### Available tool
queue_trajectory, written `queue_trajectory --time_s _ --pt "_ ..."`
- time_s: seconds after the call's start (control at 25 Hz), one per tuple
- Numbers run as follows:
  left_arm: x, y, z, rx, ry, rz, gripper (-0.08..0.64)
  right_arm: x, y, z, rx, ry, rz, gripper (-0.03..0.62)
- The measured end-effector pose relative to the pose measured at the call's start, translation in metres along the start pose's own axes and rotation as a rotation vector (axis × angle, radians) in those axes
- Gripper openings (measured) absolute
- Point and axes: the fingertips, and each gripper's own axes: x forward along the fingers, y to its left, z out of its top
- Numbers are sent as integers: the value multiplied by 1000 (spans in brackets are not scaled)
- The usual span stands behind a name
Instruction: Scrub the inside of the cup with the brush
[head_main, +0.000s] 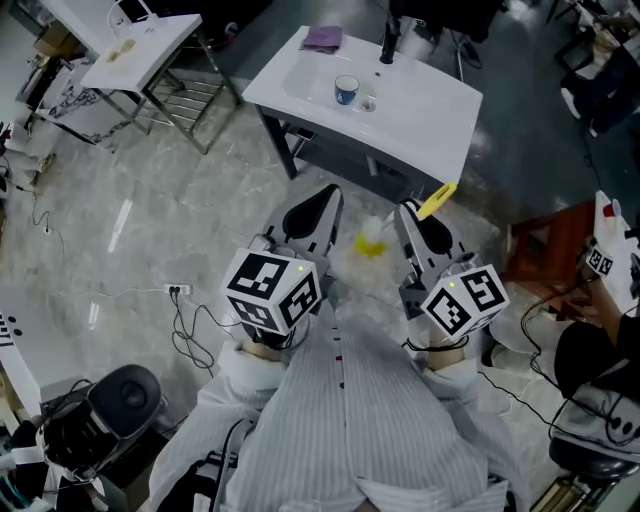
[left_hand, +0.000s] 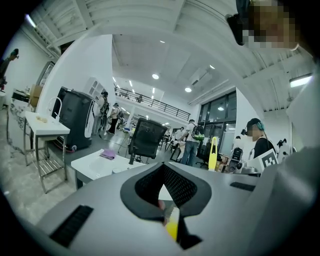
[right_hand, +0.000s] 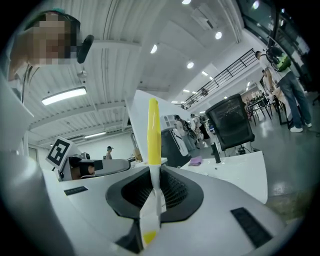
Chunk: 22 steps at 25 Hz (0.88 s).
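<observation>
The person is standing on a grey marble-pattern floor (head_main: 120, 220), well apart from a white worktop (head_main: 420, 110) with a moulded basin. A blue cup (head_main: 346, 90) and a purple cloth (head_main: 322, 38) are lying on the worktop. A second white table (head_main: 150, 50) is standing at the far left. A power strip (head_main: 178, 290) with cables is lying on the floor. The gripper views are showing a large hall with ceiling lights, a black office chair (left_hand: 146, 140) and people standing in the background.

The left hand-held gripper (head_main: 318, 215) is holding its jaws narrow, pinching a thin pale edge that appears to be the translucent cup (head_main: 370, 240). This cup is hanging blurred between the two hand-held grippers, in front of the person's striped shirt. The right hand-held gripper (right_hand: 152, 195) is clamping its jaws on the white neck of the brush (right_hand: 154, 135), whose yellow handle is pointing outward.

Each marker cube (head_main: 272, 292) is displaying black-and-white square codes.
</observation>
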Motion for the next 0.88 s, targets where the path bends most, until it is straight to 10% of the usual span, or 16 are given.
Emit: queue_trajectory --time_s 0.88 --pt "97 168 53 12 39 -45 8 176 -60 28 35 -39 -108 60"
